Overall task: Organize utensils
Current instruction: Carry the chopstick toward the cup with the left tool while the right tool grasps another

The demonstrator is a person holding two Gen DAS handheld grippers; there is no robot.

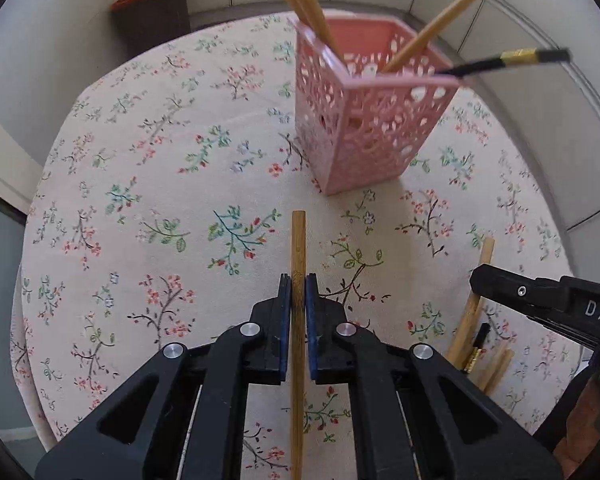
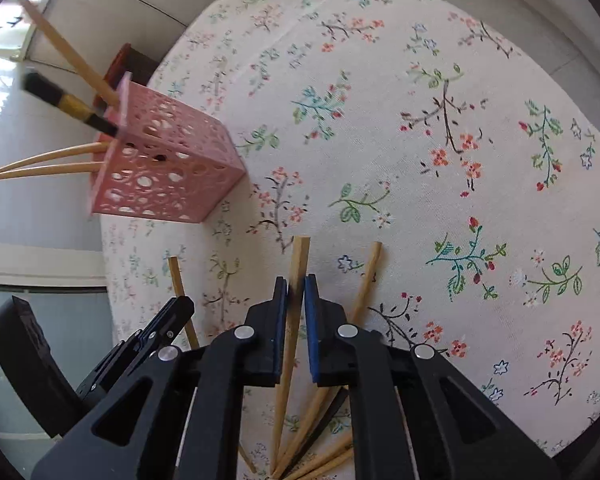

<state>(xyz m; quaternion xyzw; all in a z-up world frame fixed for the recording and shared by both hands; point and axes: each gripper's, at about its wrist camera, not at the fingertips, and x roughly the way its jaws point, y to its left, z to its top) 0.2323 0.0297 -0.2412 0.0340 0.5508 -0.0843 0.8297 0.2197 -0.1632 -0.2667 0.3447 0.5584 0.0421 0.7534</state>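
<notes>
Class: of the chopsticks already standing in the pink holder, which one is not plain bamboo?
The black chopstick with a gold band near its top; the other three in the pink holder are plain bamboo.

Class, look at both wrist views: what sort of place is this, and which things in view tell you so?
Probably a home dining or kitchen corner. A round table under a floral tablecloth, a pink perforated holder with chopsticks standing in it, and loose bamboo chopsticks on the cloth suggest it.

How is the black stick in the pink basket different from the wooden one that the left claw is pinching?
The black chopstick is dark with a gold band; the bamboo chopstick is plain tan. The black one leans in the pink basket; the bamboo one is clamped in the left gripper above the tablecloth. Both are slim, straight chopsticks.
</notes>
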